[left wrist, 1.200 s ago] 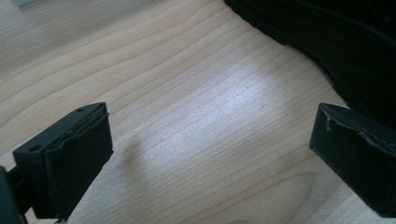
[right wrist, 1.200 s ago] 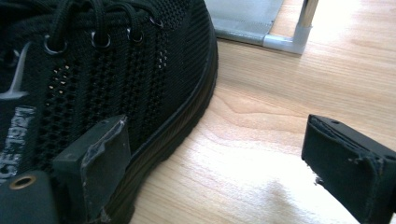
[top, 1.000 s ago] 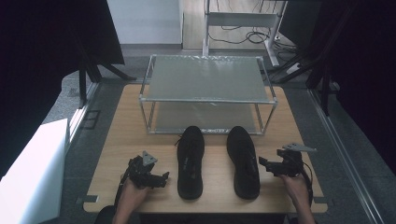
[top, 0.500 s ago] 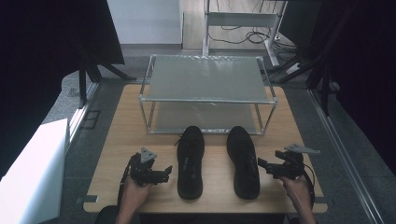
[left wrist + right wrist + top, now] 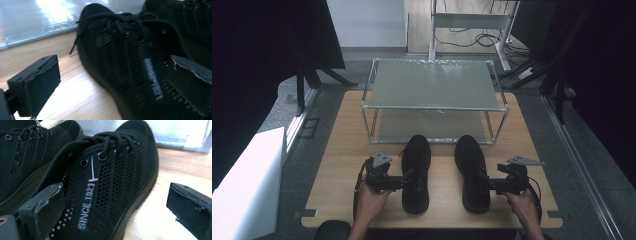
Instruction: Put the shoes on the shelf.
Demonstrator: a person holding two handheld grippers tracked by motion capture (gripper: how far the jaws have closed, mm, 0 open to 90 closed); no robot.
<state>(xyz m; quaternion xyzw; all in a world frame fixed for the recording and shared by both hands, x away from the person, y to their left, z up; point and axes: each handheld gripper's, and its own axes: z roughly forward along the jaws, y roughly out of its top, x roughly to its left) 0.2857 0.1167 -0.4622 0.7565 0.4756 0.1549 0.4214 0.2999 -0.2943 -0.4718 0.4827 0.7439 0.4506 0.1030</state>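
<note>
Two black mesh lace-up shoes stand side by side on the wooden table [image 5: 342, 150], toes toward the rack. My left gripper [image 5: 408, 178] is at the left shoe's [image 5: 416, 165] outer side. Its jaws are open: one over bare wood, the other over the shoe's [image 5: 120, 50] upper. My right gripper [image 5: 485, 184] is at the right shoe's [image 5: 469, 155] outer side. Its jaws have just been opening and stand open, with the shoe's [image 5: 117, 170] printed side between them, unpressed. The left gripper [image 5: 117, 75] and the right gripper [image 5: 117, 197] each straddle a shoe's edge.
A two-tier metal rack with frosted shelves [image 5: 434, 85] stands at the table's far half, just beyond the toes. The other shoe lies close by in each gripper view, the right one [image 5: 190, 20] and the left one [image 5: 30, 147]. A white box [image 5: 242, 190] sits off the table's left.
My left gripper has moved right and up, from beside the left shoe to over its edge. My right gripper has shifted slightly left toward the right shoe. The shoes have not moved.
</note>
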